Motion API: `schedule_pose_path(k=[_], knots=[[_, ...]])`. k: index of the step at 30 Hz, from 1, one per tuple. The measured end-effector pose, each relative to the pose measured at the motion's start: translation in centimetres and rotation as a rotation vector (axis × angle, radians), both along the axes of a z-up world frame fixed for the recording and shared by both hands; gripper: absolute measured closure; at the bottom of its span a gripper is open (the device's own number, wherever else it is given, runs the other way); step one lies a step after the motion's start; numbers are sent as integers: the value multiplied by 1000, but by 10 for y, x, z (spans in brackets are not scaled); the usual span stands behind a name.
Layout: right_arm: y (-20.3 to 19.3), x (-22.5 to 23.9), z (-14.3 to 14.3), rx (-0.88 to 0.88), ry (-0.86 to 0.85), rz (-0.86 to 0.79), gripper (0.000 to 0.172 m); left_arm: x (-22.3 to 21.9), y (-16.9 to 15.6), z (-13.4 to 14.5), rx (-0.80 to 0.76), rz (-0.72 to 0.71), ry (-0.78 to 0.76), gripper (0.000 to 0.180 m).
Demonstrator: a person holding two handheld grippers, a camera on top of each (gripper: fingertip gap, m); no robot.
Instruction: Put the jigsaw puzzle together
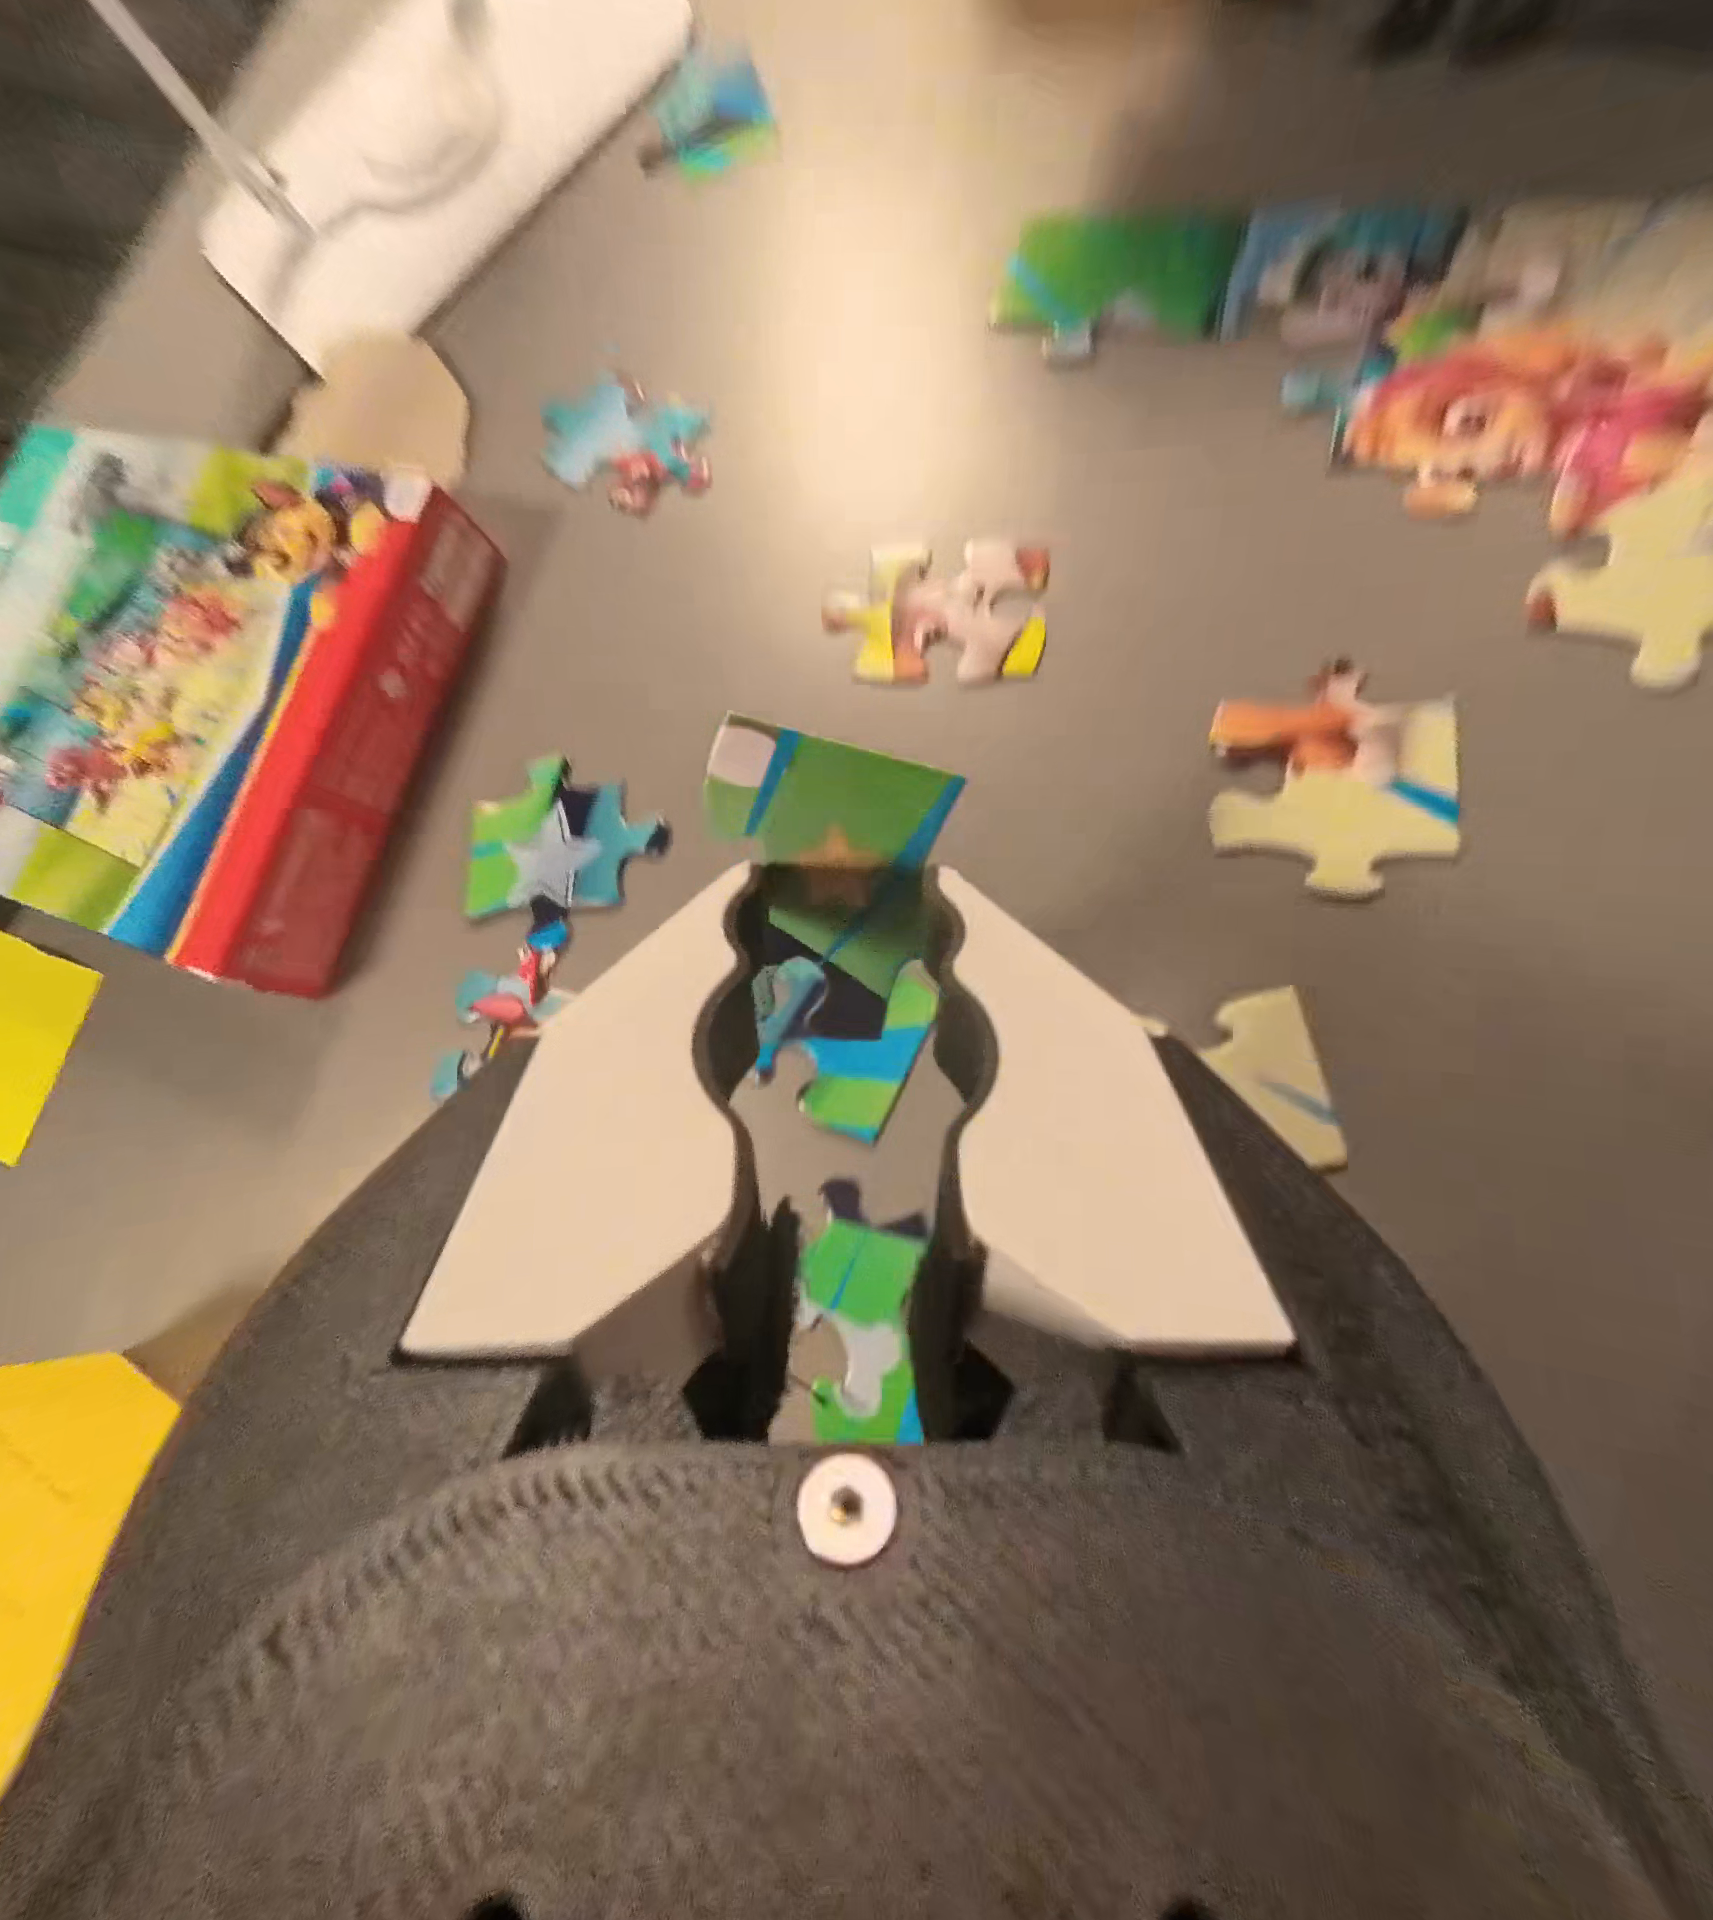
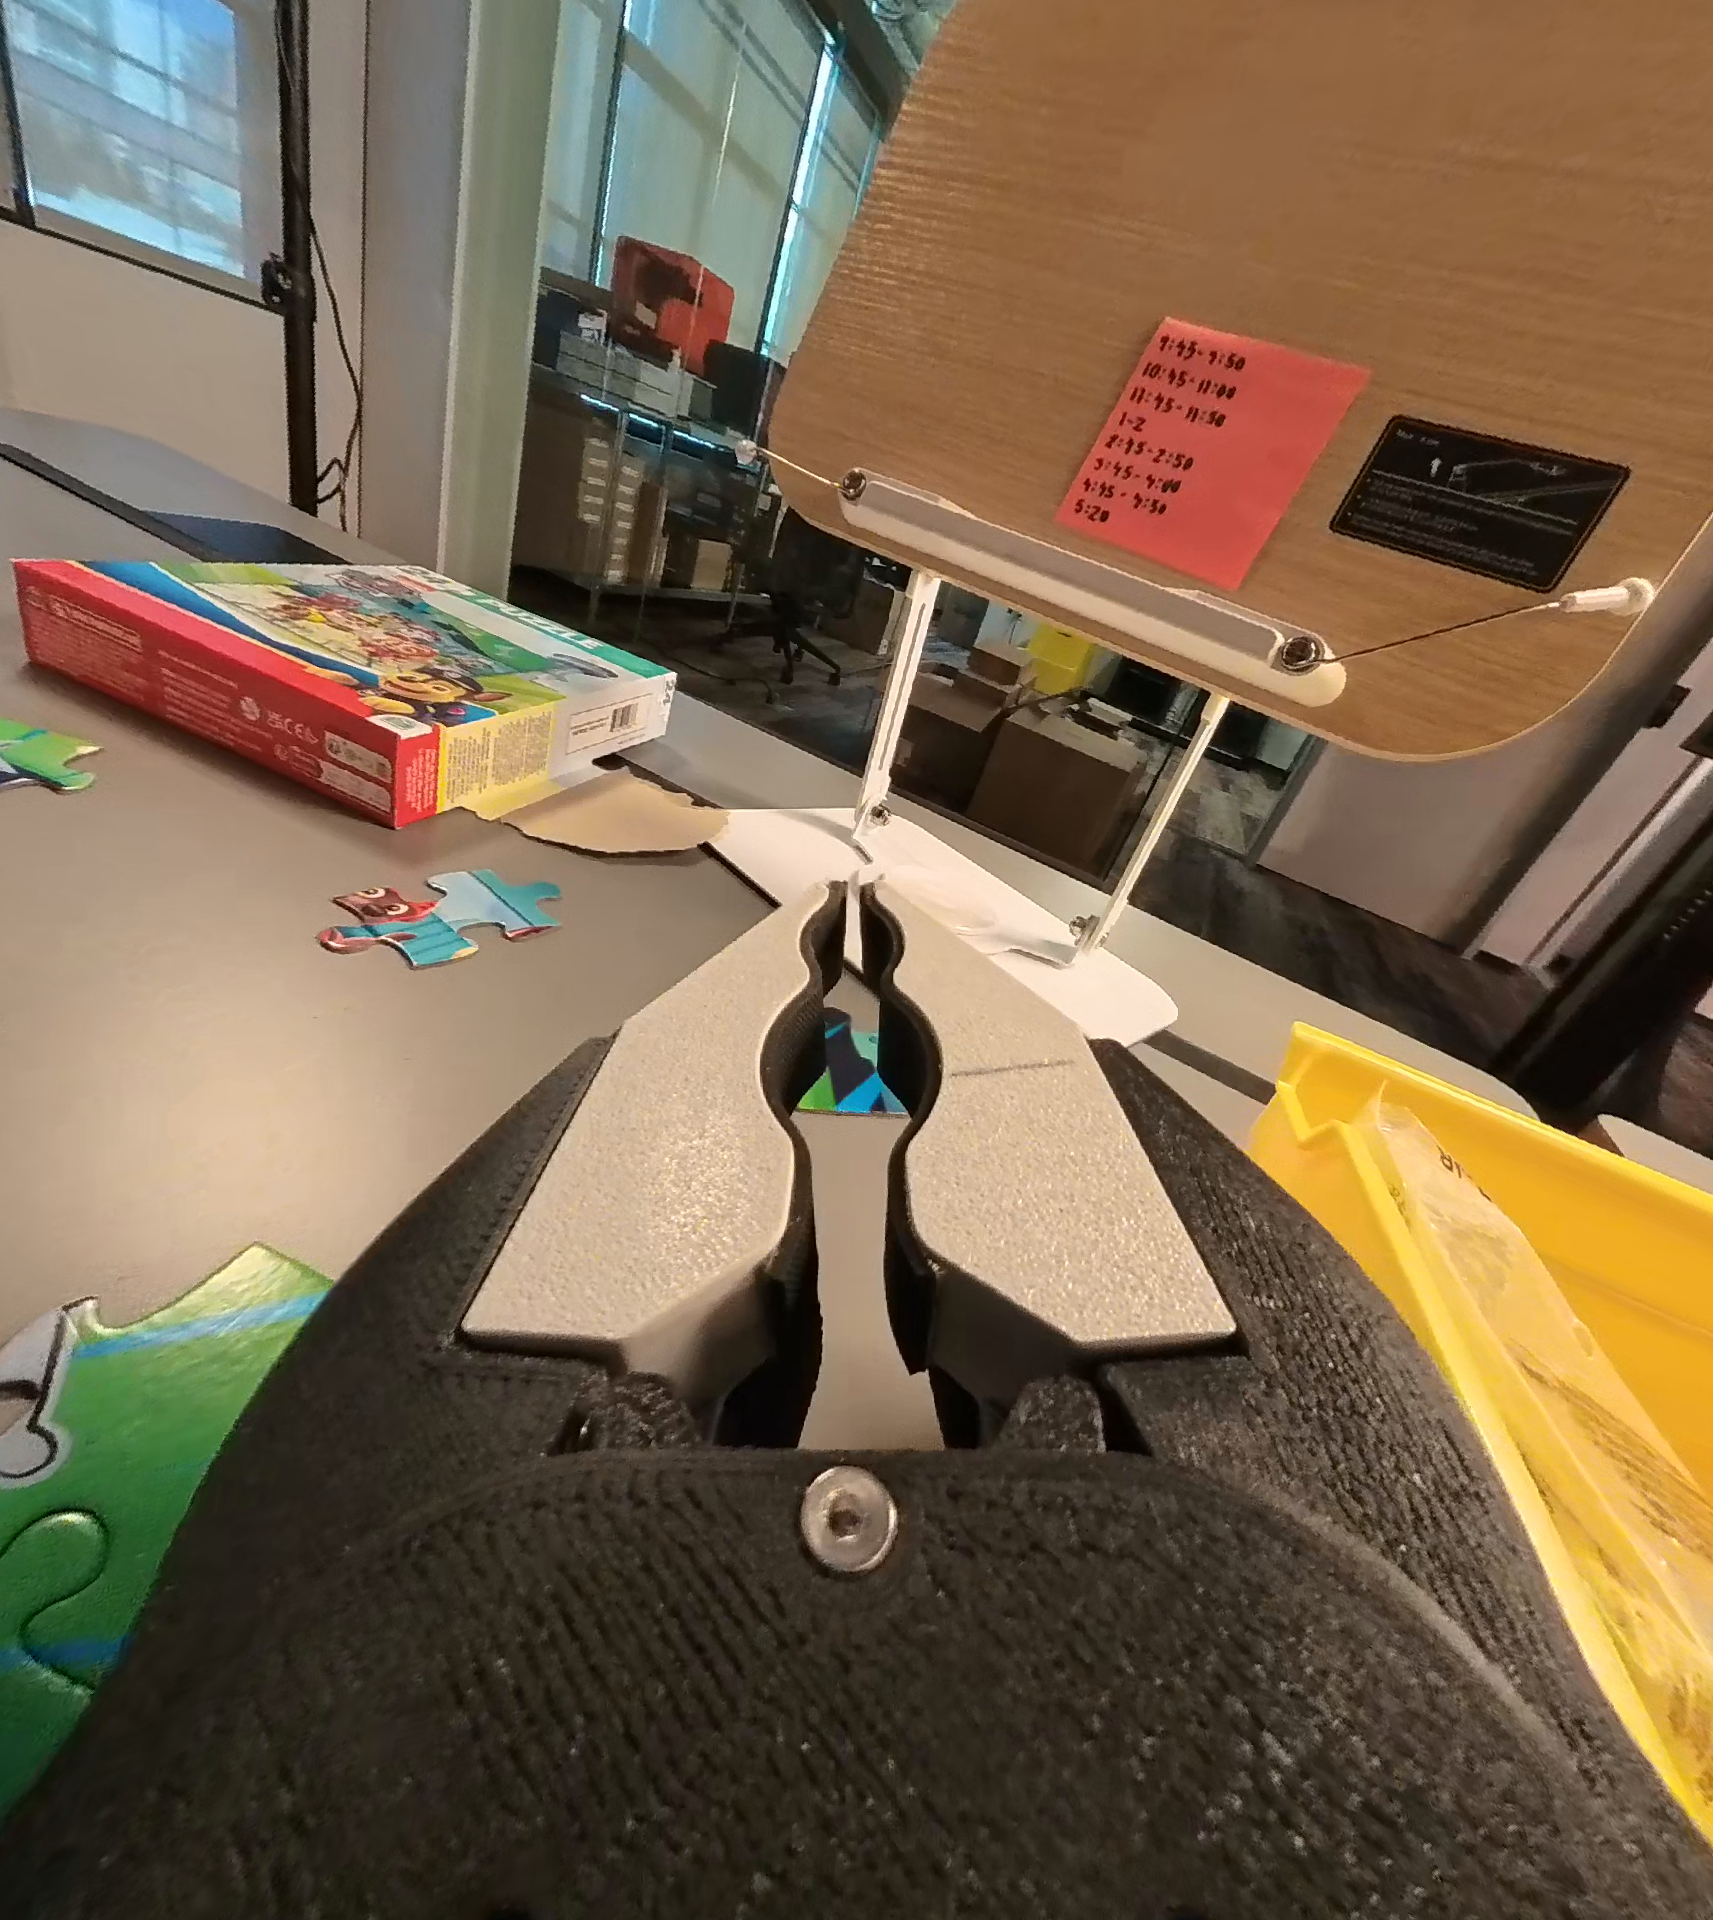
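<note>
Left gripper point(image 1: 844, 868): jaws drawn in on a green-and-blue puzzle piece point(image 1: 831, 800), a flat card piece with a small orange star. Both white fingers point(image 1: 644, 1049) close against its side edges; the piece sticks out past the tips and appears lifted off the grey worktop point(image 1: 1091, 987). View is motion-blurred, so the exact contact line is soft.

Around it on the worktop:
- green piece with a pale star point(image 1: 545, 842), just left of the tips
- white-and-yellow piece point(image 1: 940, 613), beyond the tips
- orange-and-cream piece point(image 1: 1335, 790), to the right
- partly joined puzzle section point(image 1: 1454, 343), far right, well apart
- puzzle box point(image 1: 187, 717), red-sided, lying flat to the left, end flap open

Right gripper point(image 2: 854, 896): jaws pressed together at the tips, nothing pinched between them. Through the gap lower down a scrap of green-and-blue card shows on the worktop behind. It points toward a tilted wooden board on a white stand point(image 2: 1351, 343), which carries a red sticky note point(image 2: 1210, 457). A yellow bin point(image 2: 1558, 1351) sits to its right, with crinkled clear plastic inside.

Handling judgement: the held piece looks light, thin and fairly stiff, glossy on its printed face, so likely slick there. Tabs could bend or crease under a hard squeeze. An edge-to-edge pinch across the body, clear of the tabs, seems the safest hold; once flat on the worktop it would be awkward to lift again.
</note>
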State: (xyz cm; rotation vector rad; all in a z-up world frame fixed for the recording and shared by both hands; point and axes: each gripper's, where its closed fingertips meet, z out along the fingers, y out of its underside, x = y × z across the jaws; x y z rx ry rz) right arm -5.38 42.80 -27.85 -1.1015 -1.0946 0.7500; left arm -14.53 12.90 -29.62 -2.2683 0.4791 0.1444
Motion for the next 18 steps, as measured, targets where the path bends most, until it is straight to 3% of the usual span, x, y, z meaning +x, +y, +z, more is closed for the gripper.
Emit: schedule_pose_path(k=[5,7,13,15,18], knots=[[-6,0,2,-3,-2,18,171,18,18,7,162,138,-35,152],[-26,-5,9,-56,-8,99,171,22,25,10,231,187,-31,152],[-177,-30,10,-643,-227,698,159,37,41,16,365,242,47,152],[-214,-31,12,-709,-237,809,159,41,45,11,357,234,108,152],[-237,-34,4,-712,-273,839,159,48,51,4,347,215,174,152]])
